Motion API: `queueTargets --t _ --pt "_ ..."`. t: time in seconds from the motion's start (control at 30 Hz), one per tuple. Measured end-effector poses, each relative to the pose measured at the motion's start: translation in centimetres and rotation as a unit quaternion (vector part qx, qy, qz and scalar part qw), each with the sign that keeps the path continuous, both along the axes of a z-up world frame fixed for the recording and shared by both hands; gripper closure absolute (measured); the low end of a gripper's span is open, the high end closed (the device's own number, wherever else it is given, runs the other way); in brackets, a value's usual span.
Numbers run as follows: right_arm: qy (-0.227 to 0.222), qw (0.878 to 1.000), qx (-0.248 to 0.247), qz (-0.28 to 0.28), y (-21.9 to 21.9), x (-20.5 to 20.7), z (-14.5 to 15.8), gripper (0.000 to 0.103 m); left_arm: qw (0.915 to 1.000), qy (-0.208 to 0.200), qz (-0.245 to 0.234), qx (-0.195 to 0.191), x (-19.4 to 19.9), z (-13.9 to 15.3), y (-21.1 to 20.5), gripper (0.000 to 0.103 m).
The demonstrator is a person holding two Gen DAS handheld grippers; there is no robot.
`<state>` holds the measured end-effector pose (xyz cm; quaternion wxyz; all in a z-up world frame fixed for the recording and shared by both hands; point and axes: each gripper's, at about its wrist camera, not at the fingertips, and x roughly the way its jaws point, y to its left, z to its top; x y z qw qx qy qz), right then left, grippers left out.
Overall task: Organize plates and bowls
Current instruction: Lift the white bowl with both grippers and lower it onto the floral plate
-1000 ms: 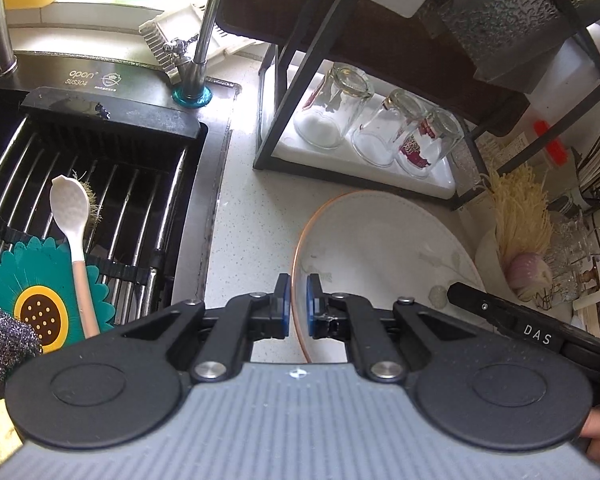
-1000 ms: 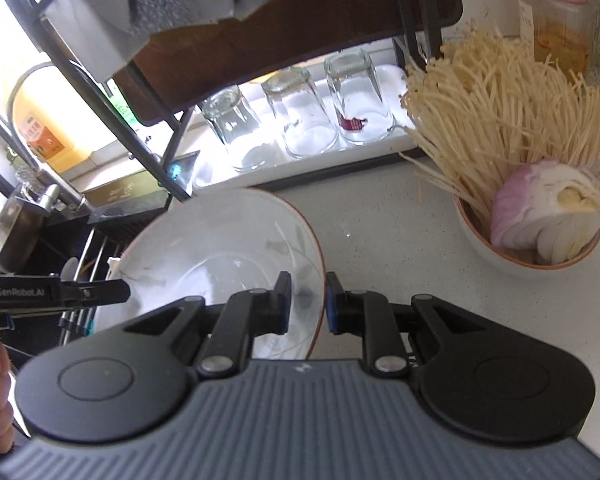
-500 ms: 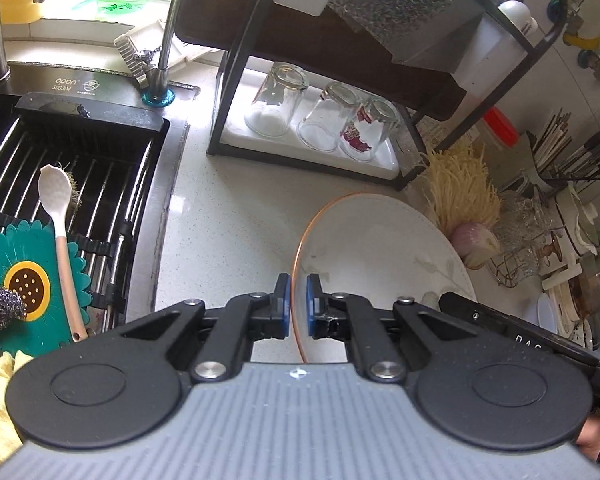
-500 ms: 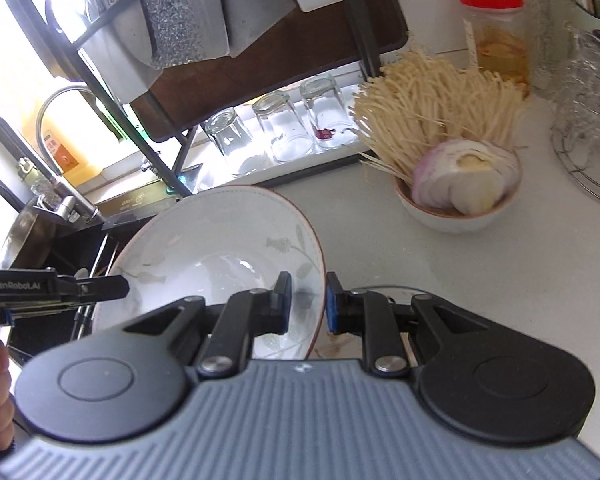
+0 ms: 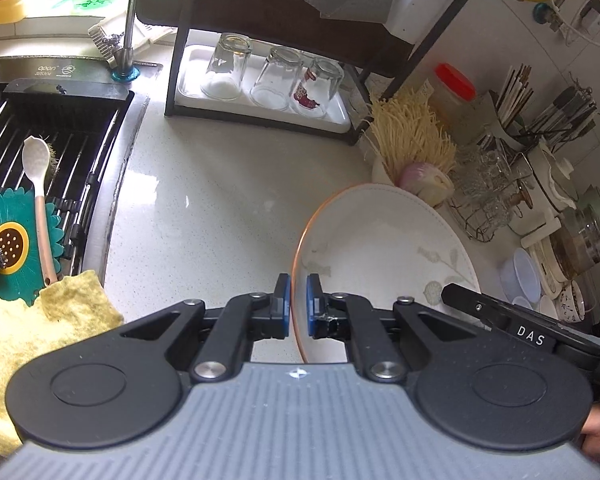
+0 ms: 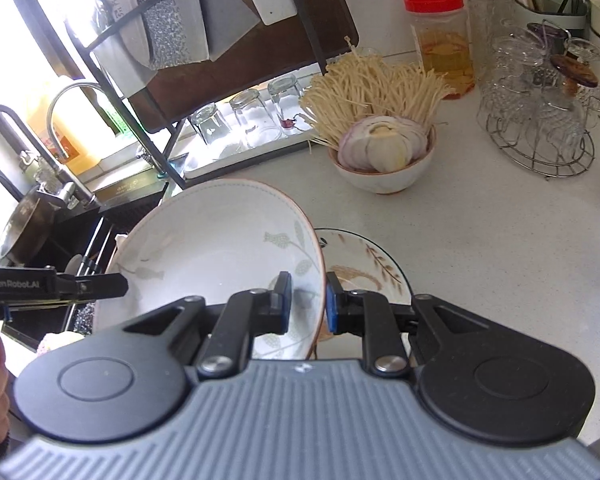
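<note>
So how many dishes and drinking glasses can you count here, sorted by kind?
Plates: 2, the white plate that both grippers hold and the wheat-pattern plate under it.
Bowls: 1, the onion bowl.
Upturned glasses on the tray: 3.
Total: 6.

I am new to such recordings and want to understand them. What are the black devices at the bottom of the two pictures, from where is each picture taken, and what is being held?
No robot is here: a person carries a hand-held gripper in each hand, each with a camera looking along its two fingers. One picture comes from the left hand-held gripper, the other from the right hand-held gripper. Both are shut on opposite rims of one white leaf-patterned bowl with an orange rim, held above the pale speckled counter. On the counter lie a wheat-patterned plate and a small bowl of onion and enoki mushrooms.
</note>
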<state>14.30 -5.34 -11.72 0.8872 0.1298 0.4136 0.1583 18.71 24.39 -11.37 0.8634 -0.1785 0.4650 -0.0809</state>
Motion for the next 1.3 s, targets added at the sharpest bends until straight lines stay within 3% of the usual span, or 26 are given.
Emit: queueTargets --t 0.53,0.93,1.3 --pt "0.011 0.999 -0.032 -0.027 -1.9 -2.8 -1.3 0.083 0.9996 0.016 -0.022 0.011 -0.8 -1.9 -3.2 0.094" --pt "0.028 0.997 -0.058 -0.037 -2.1 -1.2 -3.4 0.083 0.9977 0.049 -0.04 0.024 1.7 -5.0 -4.8 0.094" --pt "0.051 0.996 -0.058 -0.045 -2.4 0.6 -4.9 0.082 0.9947 0.065 -0.064 0.046 4.3 -5.7 -5.8 0.094"
